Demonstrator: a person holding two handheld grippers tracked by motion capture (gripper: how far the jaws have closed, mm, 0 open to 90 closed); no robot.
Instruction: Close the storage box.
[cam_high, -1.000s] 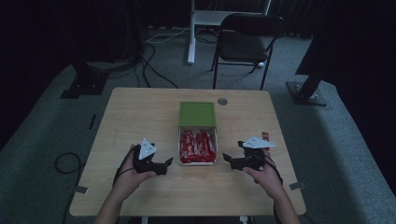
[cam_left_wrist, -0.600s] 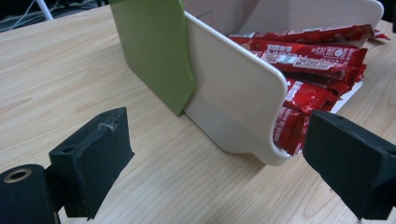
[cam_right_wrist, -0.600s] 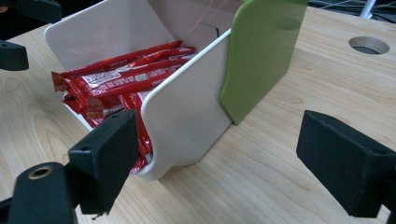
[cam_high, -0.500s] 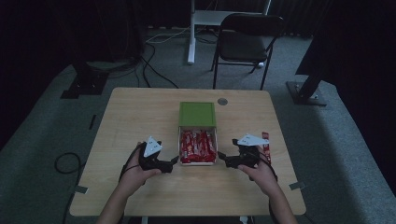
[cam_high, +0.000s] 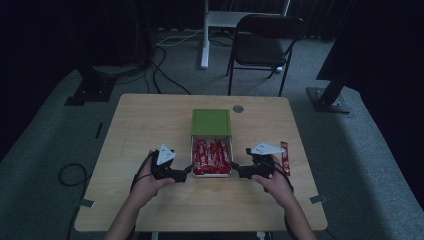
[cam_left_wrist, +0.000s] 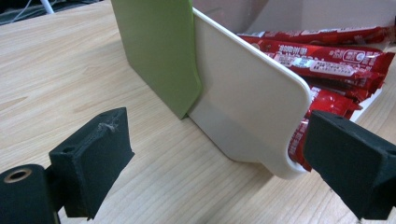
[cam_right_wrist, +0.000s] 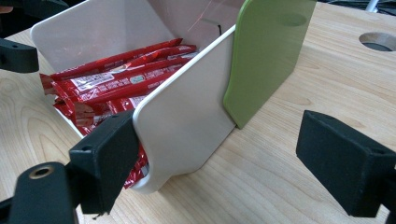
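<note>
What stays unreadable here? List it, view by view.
- High view: the print on the lone red packet beside the right gripper is too small to read.
- Left gripper view: the white box wall hides the lower snack packets.
- Right gripper view: the green lid covers the box's far end.
- High view: whether the left gripper touches the box is too small to tell.

We saw the wooden counter (cam_high: 150, 125) carrying a white box (cam_high: 212, 174) of red bars with its green lid (cam_high: 211, 122), plus one stray red bar (cam_high: 284, 155) at right.
</note>
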